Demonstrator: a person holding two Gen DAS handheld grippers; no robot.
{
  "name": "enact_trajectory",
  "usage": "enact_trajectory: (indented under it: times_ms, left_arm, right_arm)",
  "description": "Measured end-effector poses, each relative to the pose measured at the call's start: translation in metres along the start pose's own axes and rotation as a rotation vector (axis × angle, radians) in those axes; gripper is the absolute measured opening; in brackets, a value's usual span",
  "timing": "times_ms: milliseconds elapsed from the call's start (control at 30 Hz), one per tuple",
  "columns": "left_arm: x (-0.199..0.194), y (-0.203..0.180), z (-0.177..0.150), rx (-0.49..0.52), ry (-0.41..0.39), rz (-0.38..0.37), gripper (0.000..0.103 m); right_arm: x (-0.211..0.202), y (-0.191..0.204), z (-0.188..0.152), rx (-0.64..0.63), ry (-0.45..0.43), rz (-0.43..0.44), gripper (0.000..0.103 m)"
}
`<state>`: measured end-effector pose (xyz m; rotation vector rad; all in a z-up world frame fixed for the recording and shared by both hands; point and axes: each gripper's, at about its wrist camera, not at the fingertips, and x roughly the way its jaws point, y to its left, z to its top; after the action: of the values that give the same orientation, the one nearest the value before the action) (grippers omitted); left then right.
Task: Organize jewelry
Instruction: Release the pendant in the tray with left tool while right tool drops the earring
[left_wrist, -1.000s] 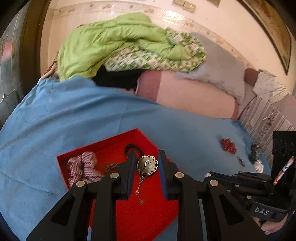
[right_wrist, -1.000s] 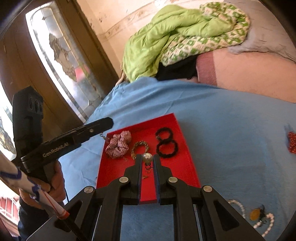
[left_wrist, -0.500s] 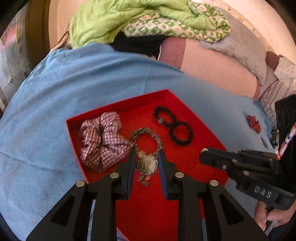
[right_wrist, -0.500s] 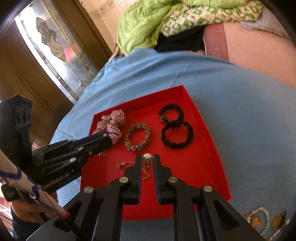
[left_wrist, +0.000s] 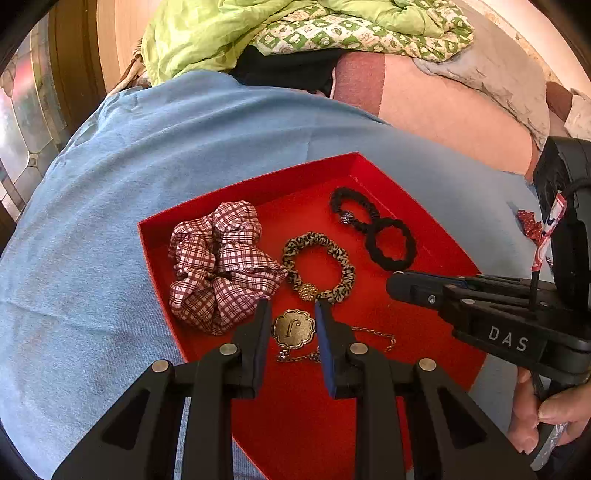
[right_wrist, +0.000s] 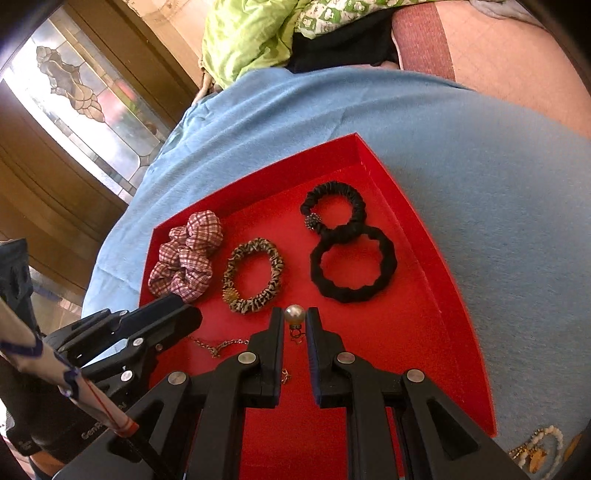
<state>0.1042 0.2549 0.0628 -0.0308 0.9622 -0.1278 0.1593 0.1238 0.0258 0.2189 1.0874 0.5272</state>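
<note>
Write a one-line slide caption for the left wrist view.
Left gripper shut on the brass medallion above the red tray, beside plaid scrunchie and leopard hair tie.

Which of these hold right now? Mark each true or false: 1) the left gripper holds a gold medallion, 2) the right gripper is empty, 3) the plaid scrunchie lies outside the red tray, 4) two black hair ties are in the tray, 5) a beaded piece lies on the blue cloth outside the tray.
1) True: the left gripper is clamped on the gold medallion, its chain trailing on the red tray.
2) False: the right gripper pinches a pearl bead.
3) False: the plaid scrunchie lies inside the tray.
4) True: the black hair ties touch each other there.
5) True: a beaded piece lies on the blue cloth.
</note>
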Motion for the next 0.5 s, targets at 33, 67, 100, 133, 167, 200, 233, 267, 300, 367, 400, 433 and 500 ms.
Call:
enact_trajectory:
  times_ms: [33,67,100,133,167,200,233,267,300,367,400,433,500]
  left_arm:
    - [0.001,0.000,0.000,-0.001,0.003,0.001,0.023]
    - [0.001,0.000,0.000,-0.001,0.005,0.005,0.023]
    - [0.002,0.001,0.000,-0.001,0.007,0.010,0.023]
    - [0.003,0.001,0.000,-0.001,0.009,0.010,0.023]
    - [0.003,0.001,0.000,-0.002,0.010,0.009,0.023]
    - [0.003,0.001,0.000,-0.003,0.010,0.007,0.023]
    - [0.003,0.002,0.000,-0.004,0.010,0.007,0.023]
    - [0.002,0.002,0.000,-0.007,0.008,0.007,0.023]
    - [0.002,0.003,0.000,-0.011,0.006,0.006,0.023]
    - [0.001,0.003,0.000,-0.015,0.003,0.005,0.023]
    - [0.001,0.002,0.001,-0.016,0.001,0.005,0.023]
    - [0.000,0.002,0.001,-0.017,-0.004,0.004,0.023]
    - [-0.003,0.002,0.001,-0.019,-0.017,-0.004,0.024]
  right_arm:
    - [0.001,0.000,0.001,0.002,0.002,-0.002,0.013]
    - [0.002,0.000,0.001,0.004,0.003,-0.005,0.013]
    - [0.003,0.001,0.001,0.005,0.003,-0.006,0.013]
    - [0.004,0.002,0.001,0.005,0.003,-0.007,0.013]
    - [0.004,0.002,0.002,0.003,0.004,-0.009,0.013]
    - [0.005,0.002,0.002,0.003,0.005,-0.011,0.013]
    - [0.005,0.002,0.002,0.005,0.007,-0.013,0.013]
    - [0.004,0.002,0.002,0.008,0.008,-0.013,0.014]
    - [0.003,0.001,0.002,0.011,0.006,-0.008,0.016]
    - [0.002,0.001,0.003,0.012,0.002,-0.003,0.023]
    - [0.002,0.001,0.004,0.010,0.000,-0.002,0.026]
    - [0.000,0.002,0.004,0.009,-0.003,-0.002,0.026]
    - [-0.005,0.002,0.005,0.007,-0.014,0.005,0.026]
